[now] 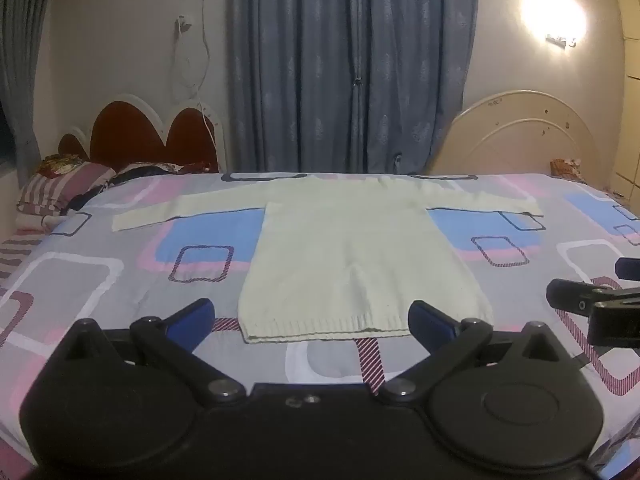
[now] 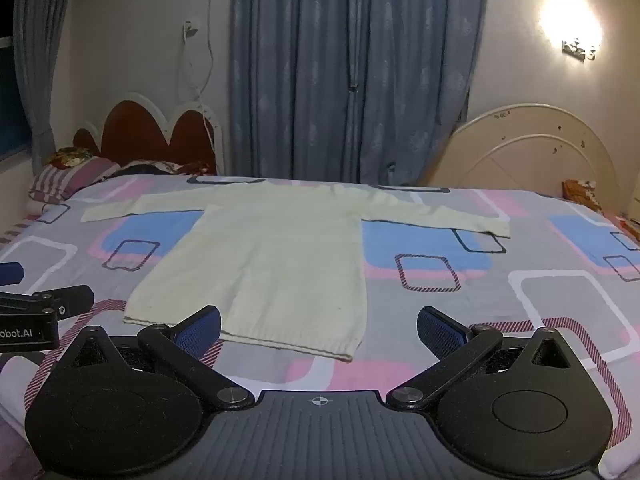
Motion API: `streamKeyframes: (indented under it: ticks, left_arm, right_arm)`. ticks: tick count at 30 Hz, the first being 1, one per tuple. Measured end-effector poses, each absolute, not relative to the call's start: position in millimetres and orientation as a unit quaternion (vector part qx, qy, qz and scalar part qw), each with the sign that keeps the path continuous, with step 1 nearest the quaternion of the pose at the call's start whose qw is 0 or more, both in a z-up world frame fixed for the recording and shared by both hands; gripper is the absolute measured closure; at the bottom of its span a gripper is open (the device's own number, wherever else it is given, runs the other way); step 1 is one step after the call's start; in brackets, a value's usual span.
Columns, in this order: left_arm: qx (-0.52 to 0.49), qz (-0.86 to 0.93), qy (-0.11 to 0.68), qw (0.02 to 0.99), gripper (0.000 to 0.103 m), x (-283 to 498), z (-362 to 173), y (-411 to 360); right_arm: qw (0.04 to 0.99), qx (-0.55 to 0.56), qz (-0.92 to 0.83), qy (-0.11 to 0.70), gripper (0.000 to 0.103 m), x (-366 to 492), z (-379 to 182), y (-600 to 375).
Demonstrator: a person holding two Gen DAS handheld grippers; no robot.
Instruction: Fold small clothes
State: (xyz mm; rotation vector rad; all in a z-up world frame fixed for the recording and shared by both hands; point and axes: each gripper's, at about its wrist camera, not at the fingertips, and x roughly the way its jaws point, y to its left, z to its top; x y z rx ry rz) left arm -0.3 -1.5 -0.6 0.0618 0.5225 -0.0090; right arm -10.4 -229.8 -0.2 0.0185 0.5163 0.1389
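1. Left wrist view: left tongs (image 1: 312, 318) spread as wide as they go, nothing btwn the blue pads, hovering just short of the hem. The cream knit sweater (image 1: 360, 256) lies flat on the bed (image 1: 100, 276), hem toward the cam, both sleeves stretched out to the sides, neck at the far end by the blue curtain (image 1: 352, 68). Only this view shows the right tongs (image 1: 600, 292) from outside: they poke in at the right edge over the patterned sheet, off to the side of the sweater, not touching it.

2. Right wrist view: right tongs (image 2: 319, 330) also fully open w/ nothing gripped. Sweater (image 2: 272, 256) sits left of centre here; its near right hem corner lies btwn the two fingers, left blue pad (image 2: 200, 330) overlaps the hem edge in the pic, contact can't tell. Only here: left tongs (image 2: 44, 300) seen from outside at the left edge, w/ a partial "obot.AI" label. Wall lamp (image 2: 572, 24) glares top right in both views.
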Motion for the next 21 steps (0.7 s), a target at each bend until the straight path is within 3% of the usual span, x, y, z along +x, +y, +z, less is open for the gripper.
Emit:
streamKeyframes:
  ticks: [21]
  left_arm:
    - [0.029, -0.004, 0.261, 0.965, 0.000, -2.1, 0.2, -3.7]
  right_arm:
    - [0.966, 0.013, 0.068, 0.250, 0.000, -12.4, 2.7, -227.7]
